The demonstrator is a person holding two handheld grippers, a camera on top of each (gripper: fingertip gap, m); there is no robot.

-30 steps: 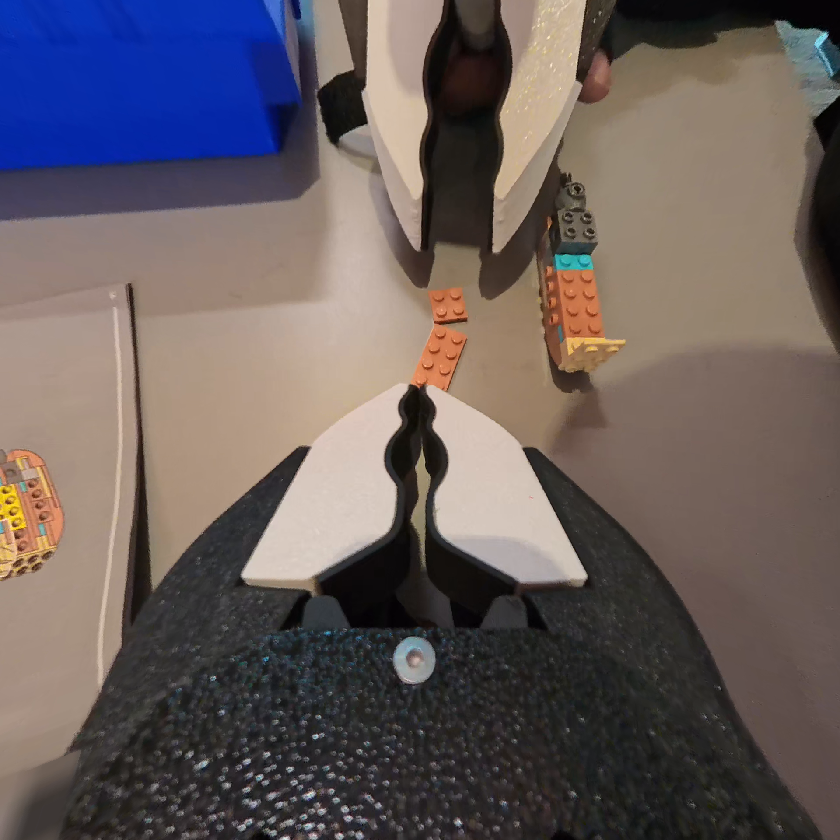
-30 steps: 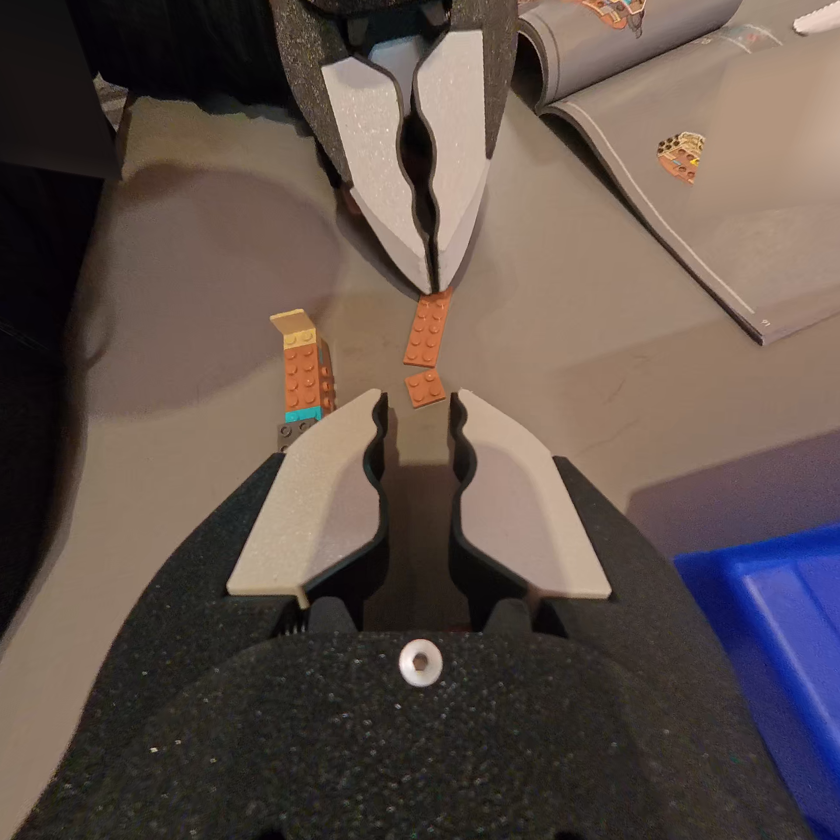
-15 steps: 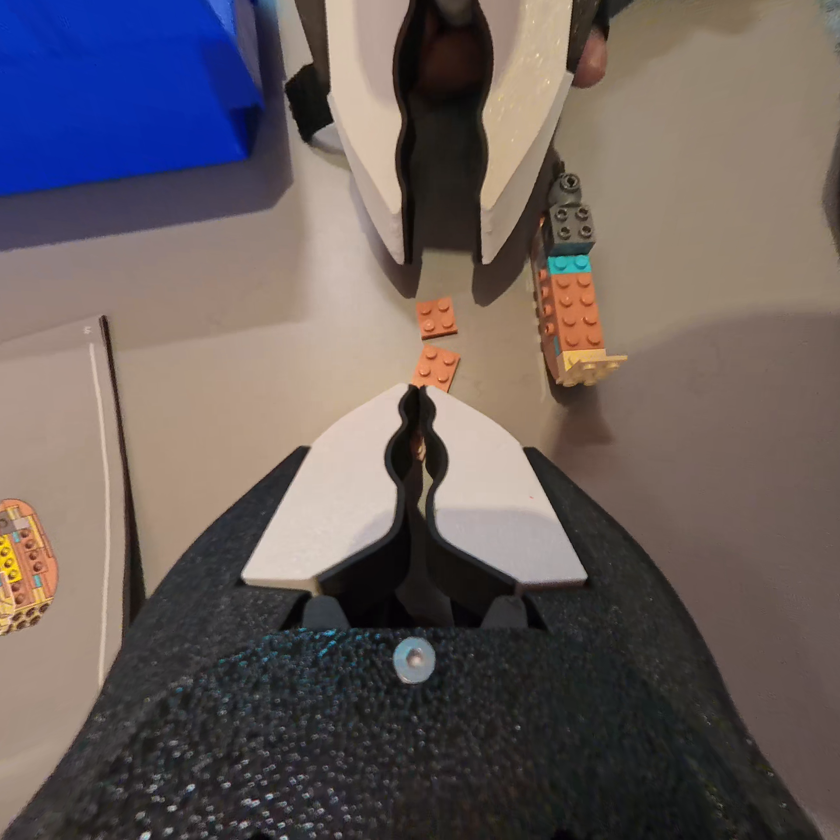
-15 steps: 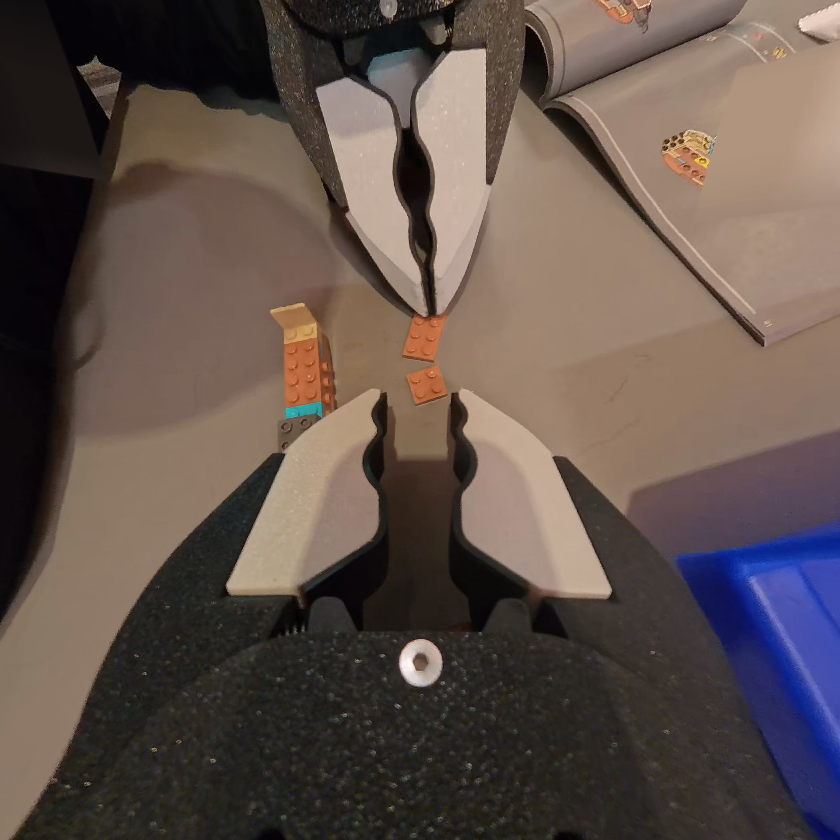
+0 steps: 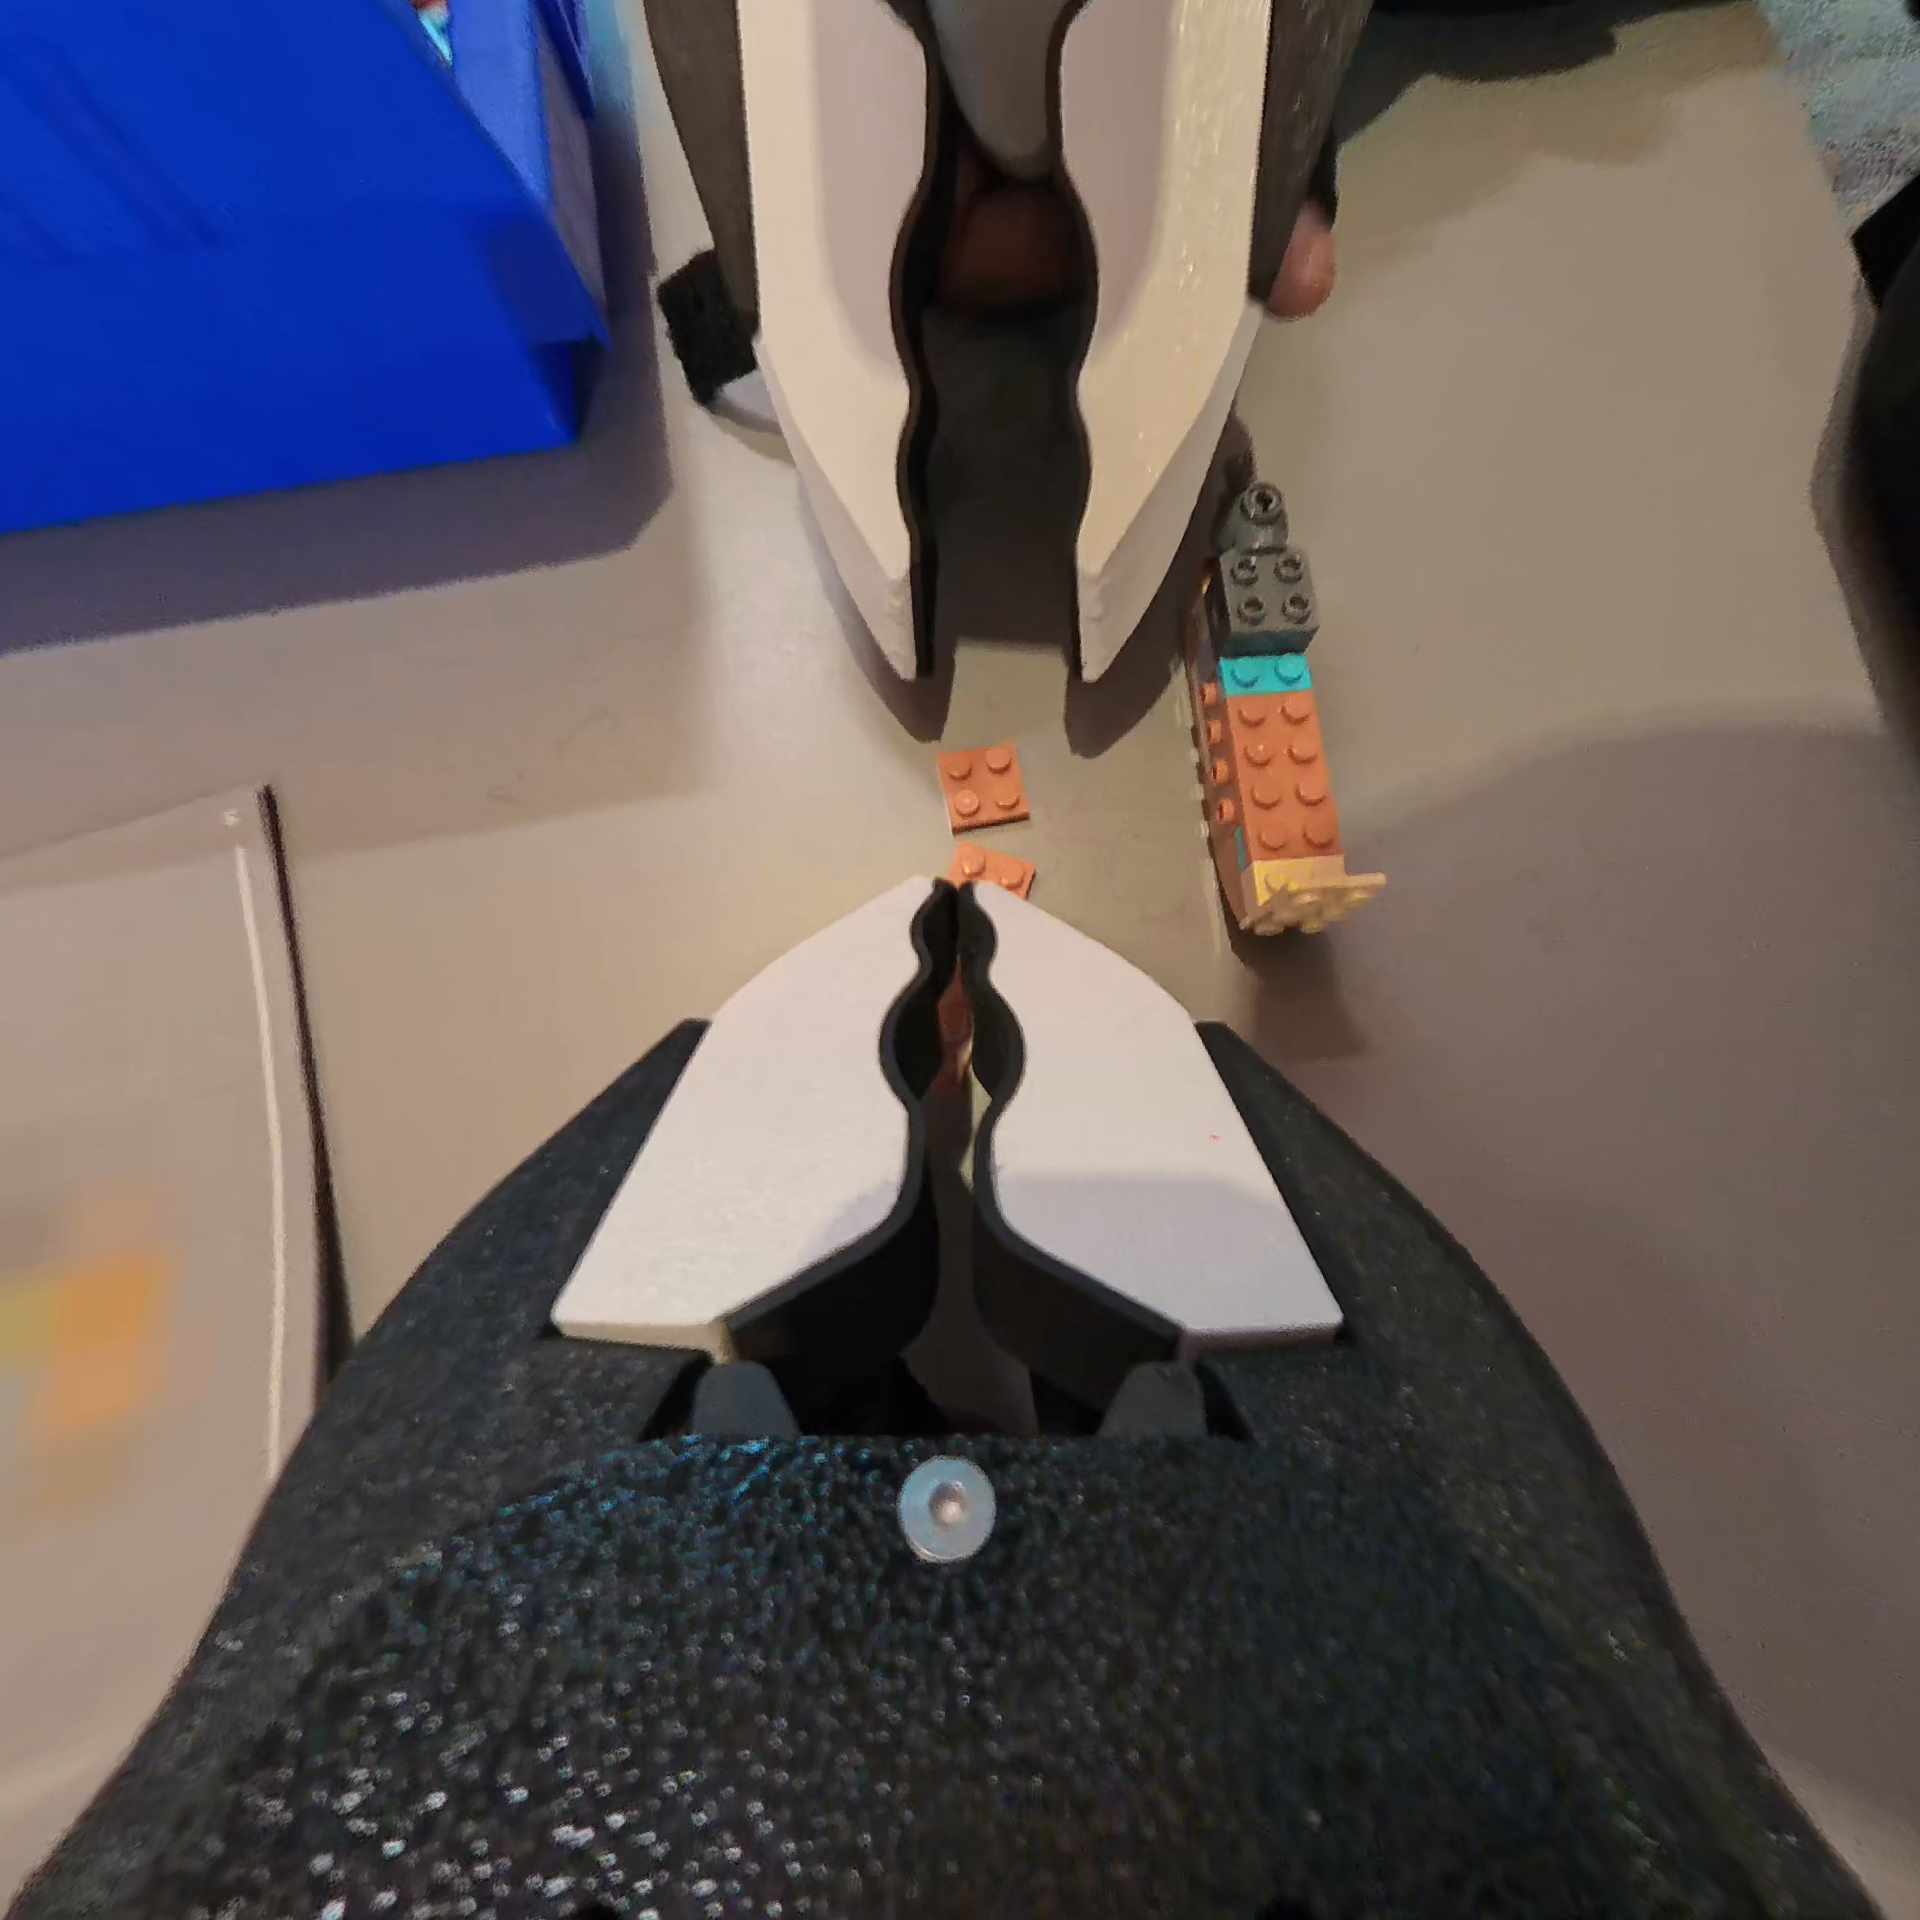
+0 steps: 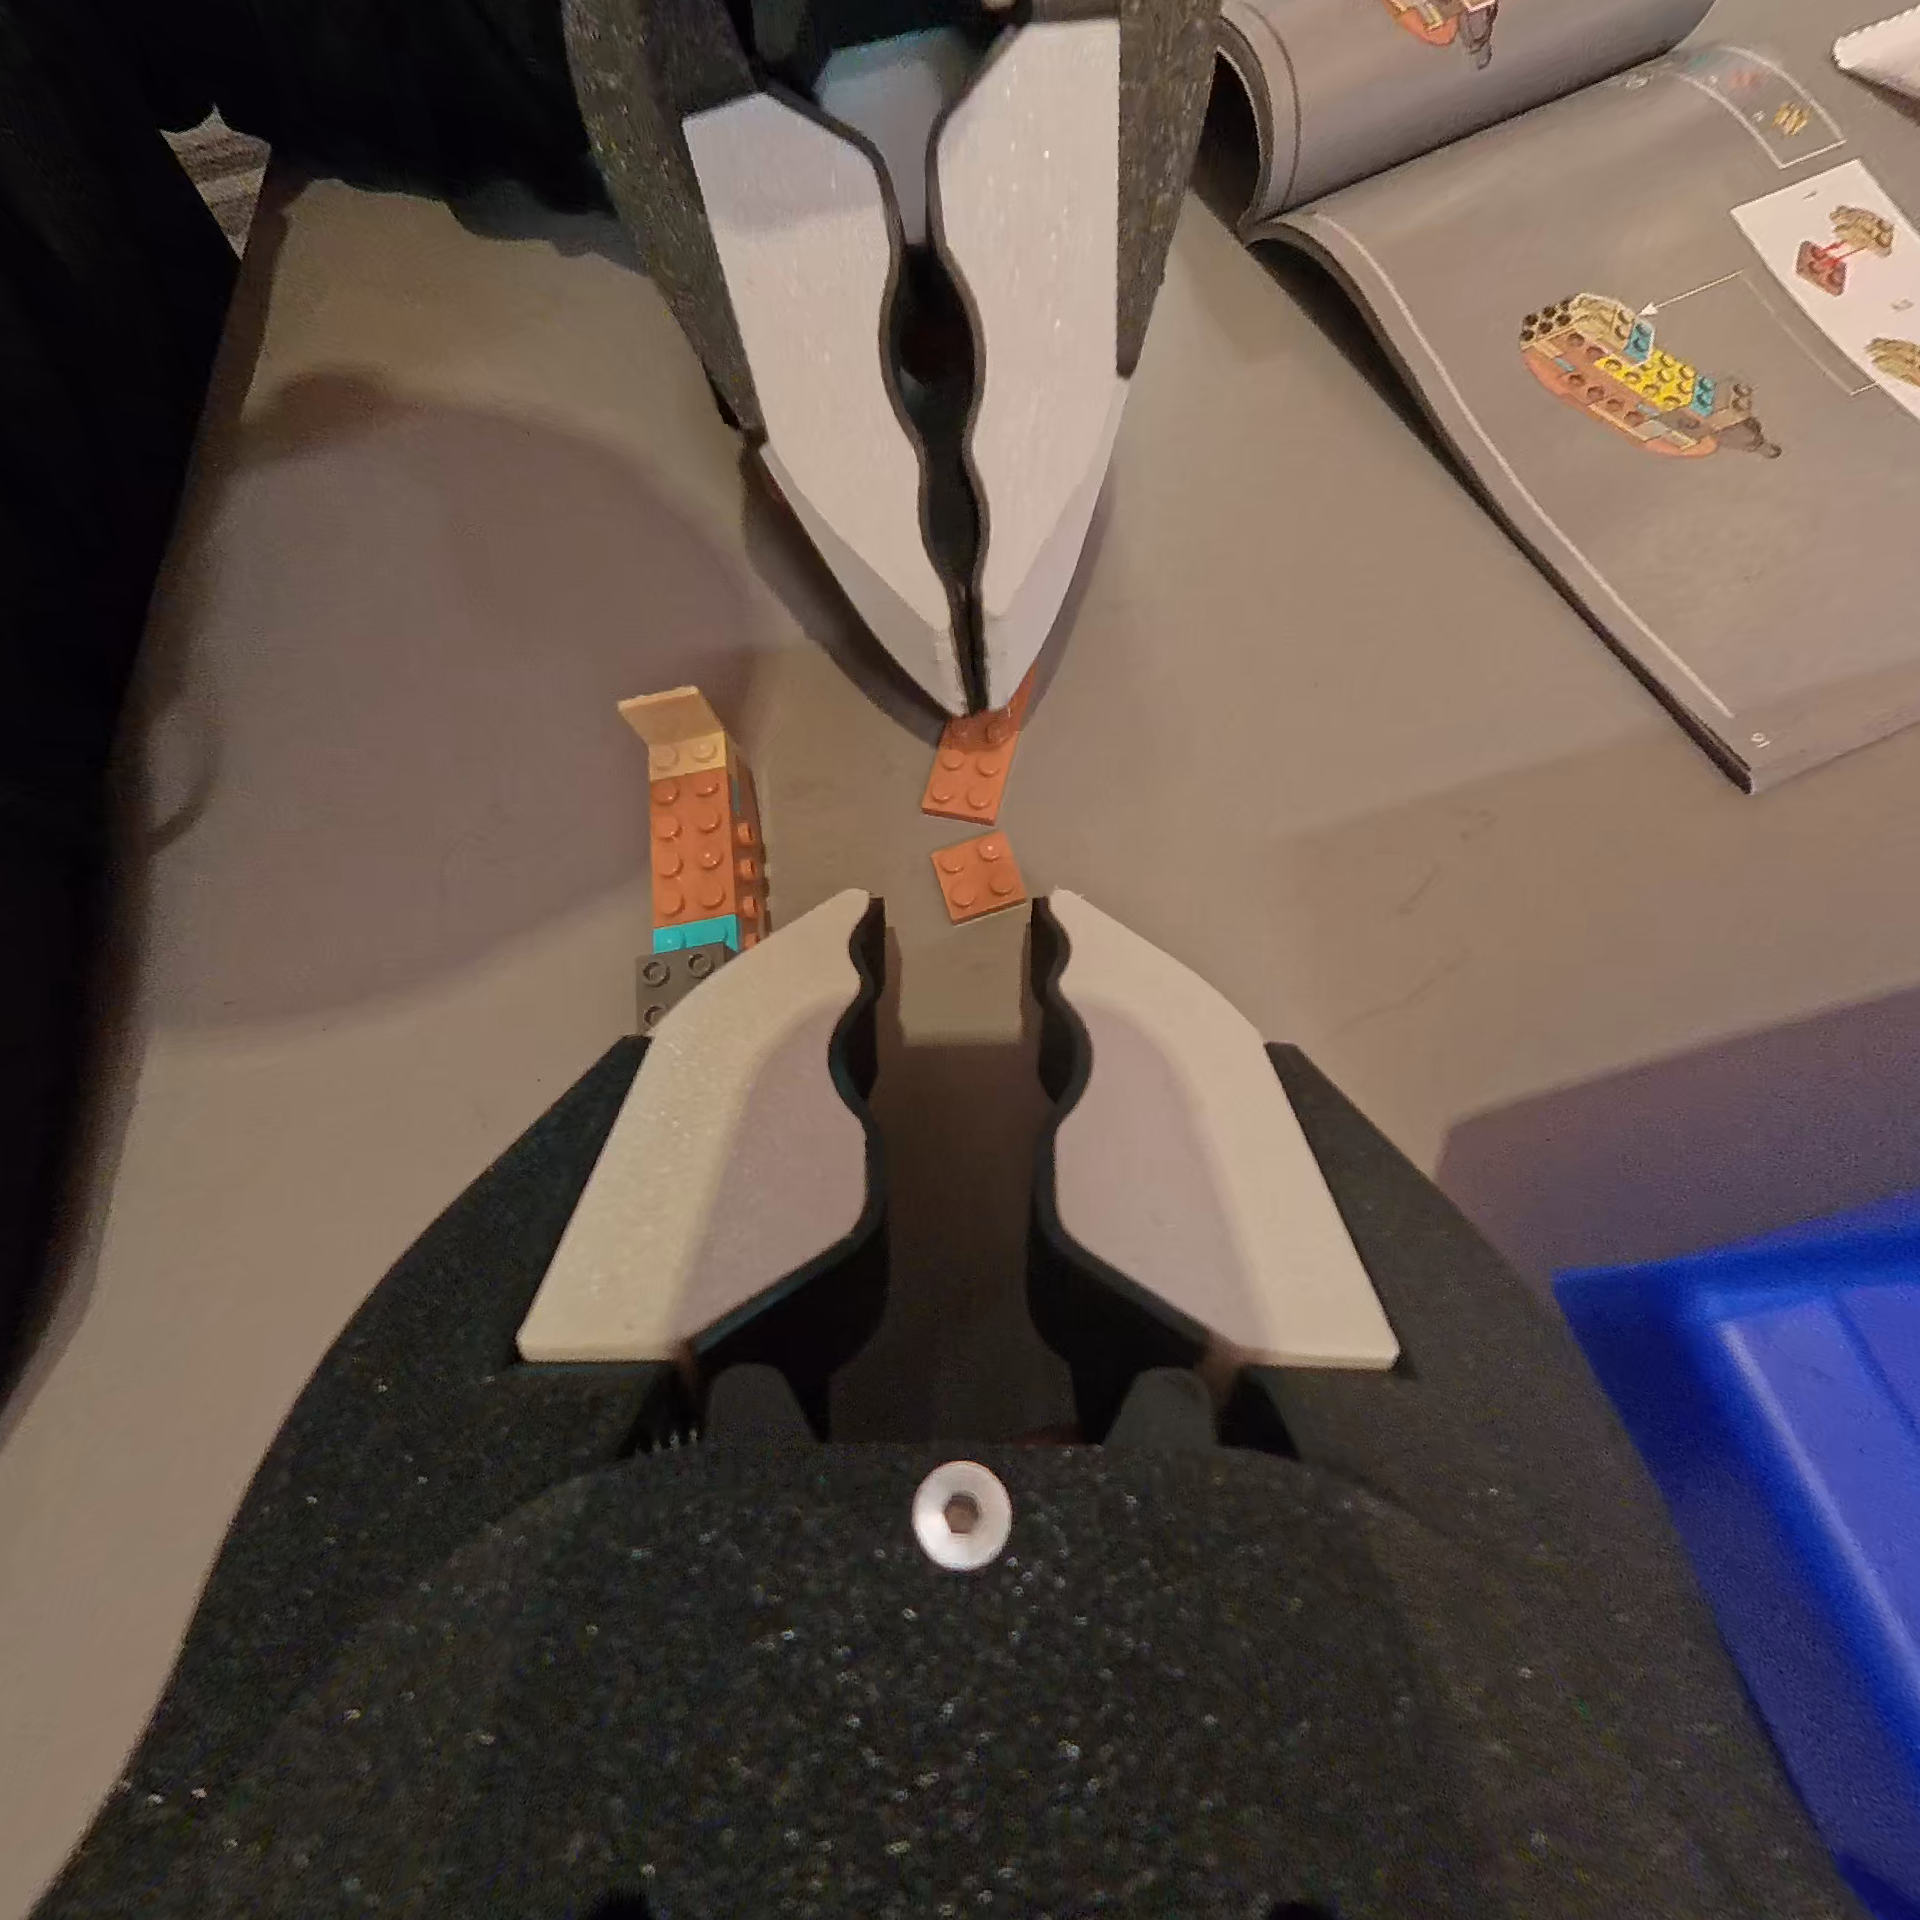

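Observation:
My left gripper (image 5: 956, 891) is shut with nothing between its pads. Its tips sit on top of a long orange plate (image 5: 997, 871) that lies flat on the grey table. The right wrist view shows those shut tips (image 6: 969, 707) over the plate (image 6: 966, 774). A small square orange plate (image 6: 977, 873) lies flat just ahead of my right gripper (image 6: 956, 904), which is open and empty with its tips near the table. The small plate (image 5: 982, 790) and the right gripper (image 5: 1003, 665) also show in the left wrist view.
A brick assembly of orange, teal, dark grey and tan pieces (image 6: 701, 831) lies beside the plates, also in the left wrist view (image 5: 1273, 748). A blue bin (image 6: 1766, 1455) stands near my right gripper. An open instruction booklet (image 6: 1558, 364) lies to the far right. Spacing between my two grippers at the tips: around 4 centimeters.
My left gripper has slid forward over the long orange plate and now covers more of it. The two grippers are closer together. The small plate has not moved.

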